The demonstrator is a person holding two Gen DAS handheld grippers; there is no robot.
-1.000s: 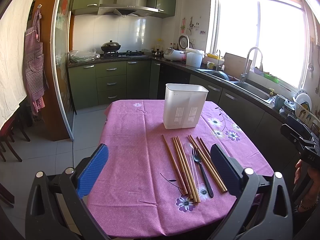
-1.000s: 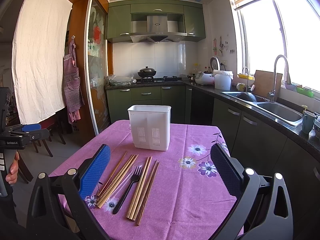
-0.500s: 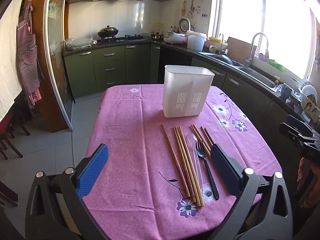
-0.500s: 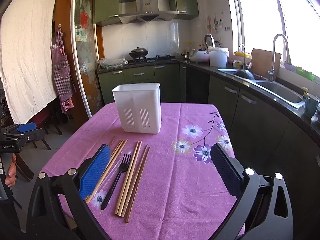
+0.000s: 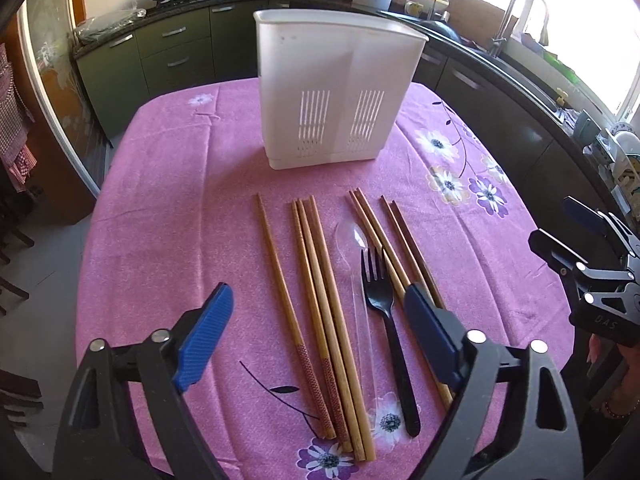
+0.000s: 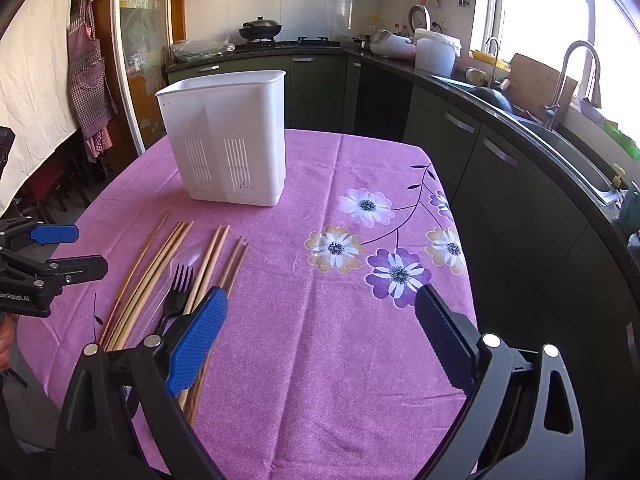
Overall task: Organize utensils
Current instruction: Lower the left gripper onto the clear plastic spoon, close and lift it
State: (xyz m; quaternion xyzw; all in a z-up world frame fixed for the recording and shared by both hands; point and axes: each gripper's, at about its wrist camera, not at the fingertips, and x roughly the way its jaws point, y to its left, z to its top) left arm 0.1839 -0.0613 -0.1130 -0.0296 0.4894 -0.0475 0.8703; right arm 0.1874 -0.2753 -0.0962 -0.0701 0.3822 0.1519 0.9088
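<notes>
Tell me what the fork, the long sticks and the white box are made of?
The fork looks like black plastic: glossy and thin. The chopsticks look like wood or bamboo: matt brown with faint grain, some with patterned ends. The white holder looks like plastic: smooth, slightly see-through, with moulded slots.

Home kitchen w/ stove [image 6: 294, 43], sink [image 6: 576, 148], green cabinets [image 6: 316, 92].

A table under a pink flowered tablecloth [image 5: 168, 200] carries a white utensil holder [image 5: 336, 92] at 12 o'clock. Wooden chopsticks [image 5: 316, 292], a clear spoon [image 5: 354, 240] and a black fork [image 5: 384, 312] lie at 6 o'clock.
</notes>
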